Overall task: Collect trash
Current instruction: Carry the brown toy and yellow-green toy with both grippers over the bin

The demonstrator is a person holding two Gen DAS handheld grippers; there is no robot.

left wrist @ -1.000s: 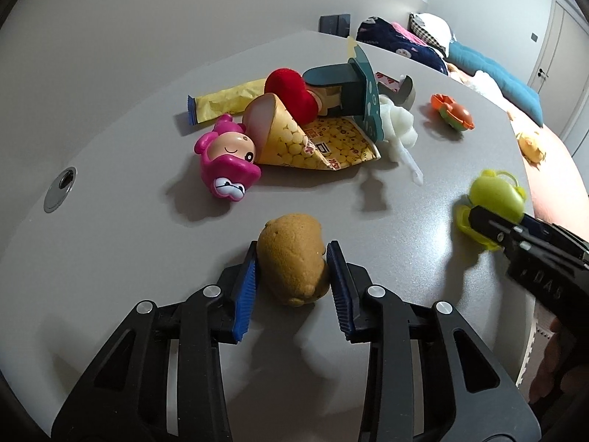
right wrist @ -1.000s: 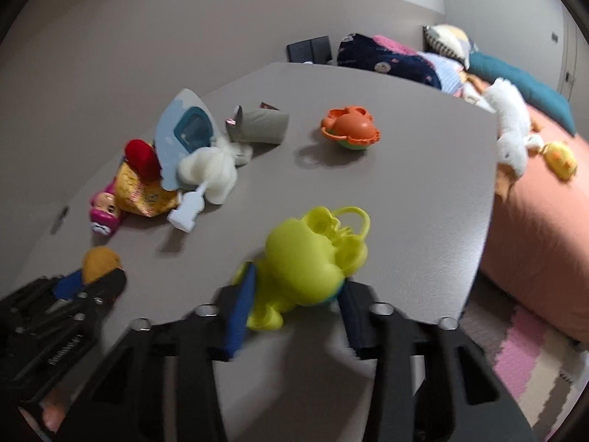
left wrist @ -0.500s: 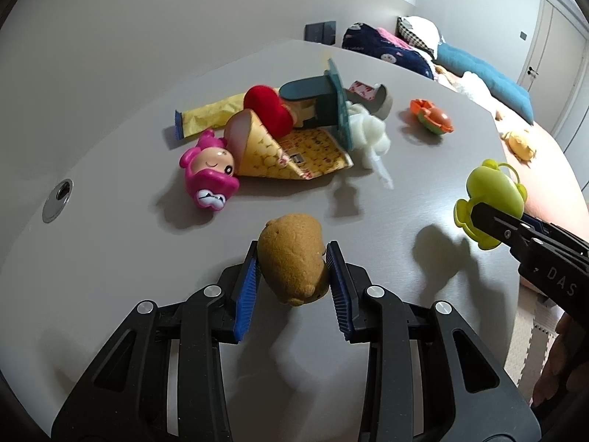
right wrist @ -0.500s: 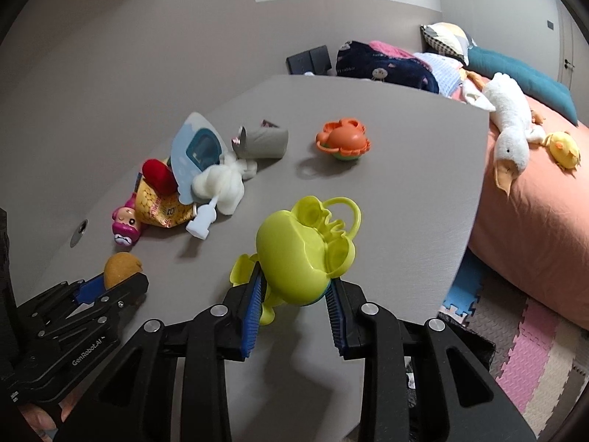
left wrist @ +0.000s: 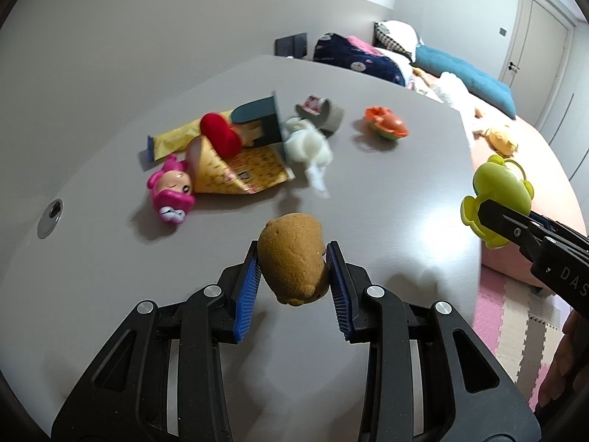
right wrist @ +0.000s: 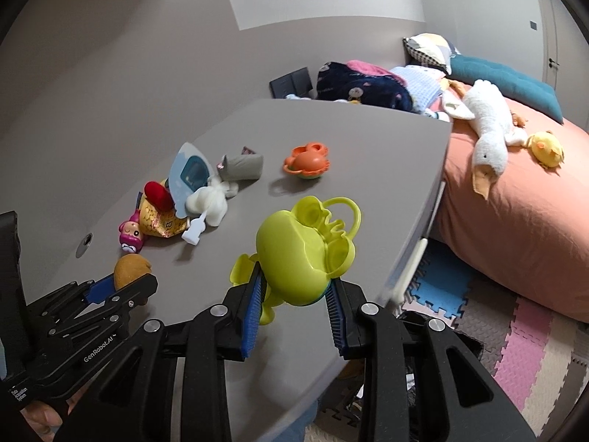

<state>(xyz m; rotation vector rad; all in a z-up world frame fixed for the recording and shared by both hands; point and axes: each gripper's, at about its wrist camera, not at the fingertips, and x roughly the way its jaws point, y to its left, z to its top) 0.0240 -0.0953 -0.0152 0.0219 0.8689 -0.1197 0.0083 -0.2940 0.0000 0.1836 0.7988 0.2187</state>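
You have a brown potato-shaped toy (left wrist: 292, 258) clamped between the blue pads of your left gripper (left wrist: 292, 276), pinched across its middle so the rounded ends stick out above and below; that grip across the narrow waist looks like the steadier choice for a lumpy shape. It hangs clear of the grey surface (left wrist: 386, 199), its shadow lying on the top below.

Your right gripper (right wrist: 294, 287) is clenched on a yellow-green frog toy (right wrist: 305, 246), held at its lower body with the looped handle (right wrist: 346, 206) pointing away from you. It is also off the surface, near the edge on the bed's side.

Both items seem to be lifted for carrying off. No bin or bag shows in either view, so I cannot tell where you should drop them.

Further out, a heap remains on the surface: a pink doll head (left wrist: 171, 193) beside a yellow snack wrapper (left wrist: 235, 173), a red plush piece (left wrist: 219, 134) on top of it, a teal card (left wrist: 263, 121), a white soft lump (left wrist: 307, 145), a grey crumpled pouch (left wrist: 324, 114), and an orange toy (left wrist: 386, 129) apart from the rest. The wrappers look like the likeliest trash to gather next.

Beyond the edge lies a bed (right wrist: 515, 221) with a plush goose (right wrist: 486, 136).
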